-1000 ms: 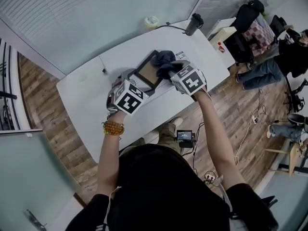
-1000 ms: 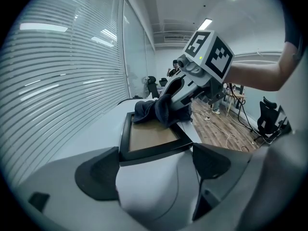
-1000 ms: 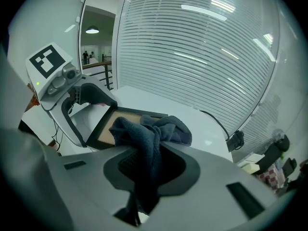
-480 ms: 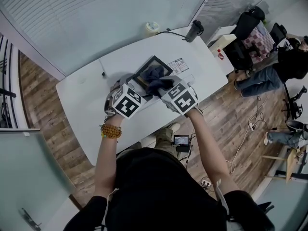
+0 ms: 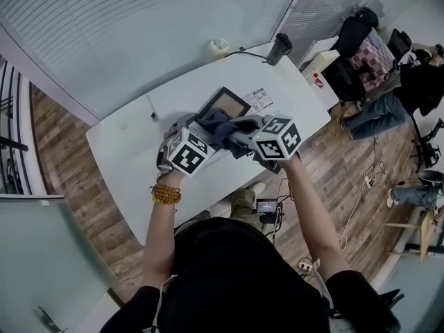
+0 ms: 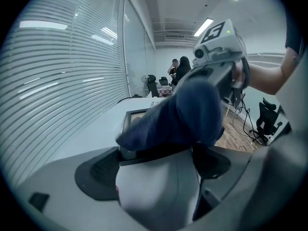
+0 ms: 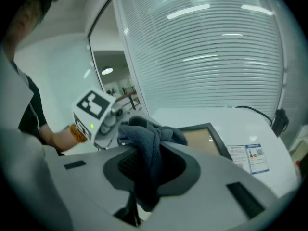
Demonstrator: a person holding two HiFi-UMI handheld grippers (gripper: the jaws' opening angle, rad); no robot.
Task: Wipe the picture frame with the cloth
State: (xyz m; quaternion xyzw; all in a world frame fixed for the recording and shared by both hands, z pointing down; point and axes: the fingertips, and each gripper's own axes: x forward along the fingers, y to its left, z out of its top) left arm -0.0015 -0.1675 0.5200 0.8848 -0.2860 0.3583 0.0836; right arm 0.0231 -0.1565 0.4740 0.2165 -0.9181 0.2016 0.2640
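White table (image 5: 125, 144) on wood floor (image 5: 62, 168); slatted blinds (image 5: 104, 19) behind; office chairs (image 5: 357, 23) beyond.

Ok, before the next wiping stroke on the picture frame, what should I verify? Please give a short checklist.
1. Right hand-held gripper grips the cloth: ok.
2. Left hand-held gripper holds the picture frame at its near edge: ok.
3. The cloth is pressed on the glass: cannot tell.
4. Far part of the glass is uncovered, ready to wipe: ok.
5. Printed card beside the frame lies clear of the cloth: ok.

White table (image 5: 125, 144), leaflet (image 5: 258, 100), tape roll (image 5: 218, 48)
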